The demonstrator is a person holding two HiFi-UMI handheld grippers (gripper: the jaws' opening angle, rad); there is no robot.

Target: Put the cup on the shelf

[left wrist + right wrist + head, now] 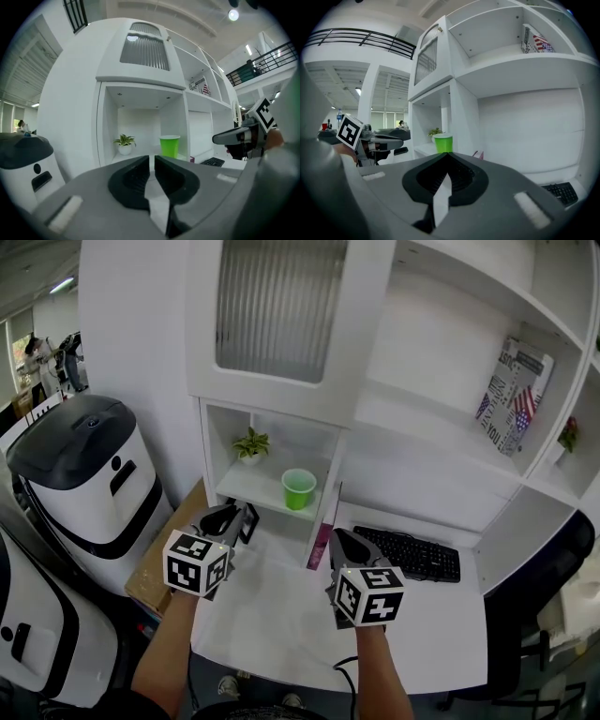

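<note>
The green cup (299, 488) stands upright on the low shelf (253, 486) of the white wall unit, mouth up and touched by neither gripper. Just to its left on the same shelf, apart from it, sits a small potted plant (250, 445) in a white pot. Above the cup hangs a cabinet door with a ribbed glass panel (277, 306). Below and in front of the cup lies the white surface (281, 620), and both grippers hover over it. The left gripper (236, 514) is below and left of the cup, well short of it, and points toward it. Its own view shows the jaws of the left gripper (152, 159) drawn almost together with only a thin slit between them and nothing in it, the cup (169, 146) standing beyond and slightly right of the tips. The right gripper (342, 538) is below and right of the cup. In its own view the jaws of the right gripper (446, 154) meet at the tips and hold nothing, with the cup (443, 143) straight ahead beyond them. A black keyboard (410, 554) lies on the surface to the lower right of the cup. A printed book (516, 395) leans on a higher shelf far to the cup's upper right. A white and dark grey machine (89, 474) stands well left of the cup.
</note>
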